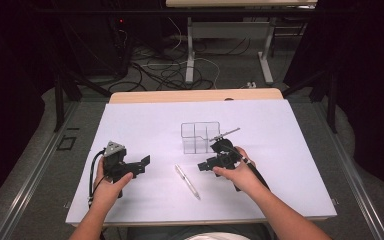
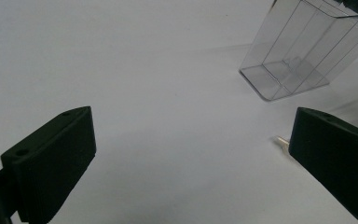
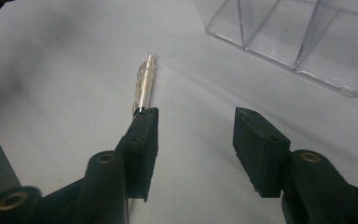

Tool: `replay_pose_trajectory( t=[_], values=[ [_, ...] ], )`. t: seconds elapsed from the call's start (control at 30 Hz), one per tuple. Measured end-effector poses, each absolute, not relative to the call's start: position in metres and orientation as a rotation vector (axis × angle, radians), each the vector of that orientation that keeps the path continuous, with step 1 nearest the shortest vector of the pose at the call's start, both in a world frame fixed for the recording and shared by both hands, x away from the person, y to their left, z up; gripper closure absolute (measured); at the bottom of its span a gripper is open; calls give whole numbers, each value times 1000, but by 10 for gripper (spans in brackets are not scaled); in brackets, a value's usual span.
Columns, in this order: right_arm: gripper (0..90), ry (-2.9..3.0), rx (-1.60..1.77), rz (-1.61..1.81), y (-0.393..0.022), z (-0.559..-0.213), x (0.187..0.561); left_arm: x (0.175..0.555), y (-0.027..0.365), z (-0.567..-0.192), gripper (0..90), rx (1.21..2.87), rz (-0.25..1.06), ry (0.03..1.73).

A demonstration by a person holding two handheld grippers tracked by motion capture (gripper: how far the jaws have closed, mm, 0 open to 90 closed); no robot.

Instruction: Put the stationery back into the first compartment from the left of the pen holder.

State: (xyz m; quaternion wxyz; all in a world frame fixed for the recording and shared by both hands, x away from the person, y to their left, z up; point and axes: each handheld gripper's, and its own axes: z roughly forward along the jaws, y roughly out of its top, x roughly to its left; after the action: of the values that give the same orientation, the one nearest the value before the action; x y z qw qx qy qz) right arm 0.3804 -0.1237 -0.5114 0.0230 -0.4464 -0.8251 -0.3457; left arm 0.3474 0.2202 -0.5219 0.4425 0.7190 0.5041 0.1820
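A silver pen lies on the white sheet between the two hands. In the right gripper view the pen runs away from the left jaw, its near end hidden behind that jaw. My right gripper is open with bare sheet between its pads; in the high view the right gripper sits low, just in front of a clear plastic organizer with compartments. My left gripper rests at the left, pointing right. Its jaws stand wide open in the left gripper view, with the pen's tip beside the right jaw.
The clear organizer stands upright mid-table and looks empty; it appears at the upper right of the left gripper view. The white sheet covers a wooden table. Beyond the far edge are desk legs and cables on the floor.
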Motion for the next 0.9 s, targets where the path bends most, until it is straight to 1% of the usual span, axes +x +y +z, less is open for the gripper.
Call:
replay_pose_trajectory(
  t=[0.07, 0.1, 0.2, 0.3, 0.4, 0.47, 0.5, 0.57, 0.73, 0.77, 0.8, 0.9],
  values=[
    [525, -2529, -1400, -1109, -121, -513, 379, 347, 219, -522, 5, 1777, 449, 1252],
    [549, -2539, -1378, -1117, -120, -515, 379, 347, 220, -522, 5, 1786, 450, 1252],
    [577, -2567, -1347, -1034, -116, -517, 378, 347, 220, -522, 5, 1787, 451, 1251],
    [591, -2558, -1346, -1078, -112, -523, 376, 347, 219, -522, 5, 1785, 451, 1251],
    [621, -2548, -1345, -976, -108, -522, 374, 347, 219, -522, 5, 1792, 450, 1249],
    [626, -2533, -1328, -1034, -104, -526, 373, 347, 218, -522, 5, 1793, 454, 1246],
    [630, -2484, -1372, -1006, -102, -525, 370, 347, 218, -522, 5, 1797, 454, 1246],
    [648, -2521, -1319, -1019, -100, -527, 371, 347, 218, -522, 5, 1794, 454, 1246],
    [679, -2547, -1295, -855, -98, -526, 371, 347, 219, -523, 5, 1795, 451, 1251],
    [688, -2507, -1328, -934, -94, -531, 369, 346, 219, -523, 5, 1793, 454, 1252],
    [694, -2502, -1311, -877, -94, -530, 370, 346, 220, -523, 5, 1793, 455, 1251],
    [695, -2491, -1291, -915, -90, -534, 371, 345, 222, -523, 5, 1789, 455, 1261]
  ],
)
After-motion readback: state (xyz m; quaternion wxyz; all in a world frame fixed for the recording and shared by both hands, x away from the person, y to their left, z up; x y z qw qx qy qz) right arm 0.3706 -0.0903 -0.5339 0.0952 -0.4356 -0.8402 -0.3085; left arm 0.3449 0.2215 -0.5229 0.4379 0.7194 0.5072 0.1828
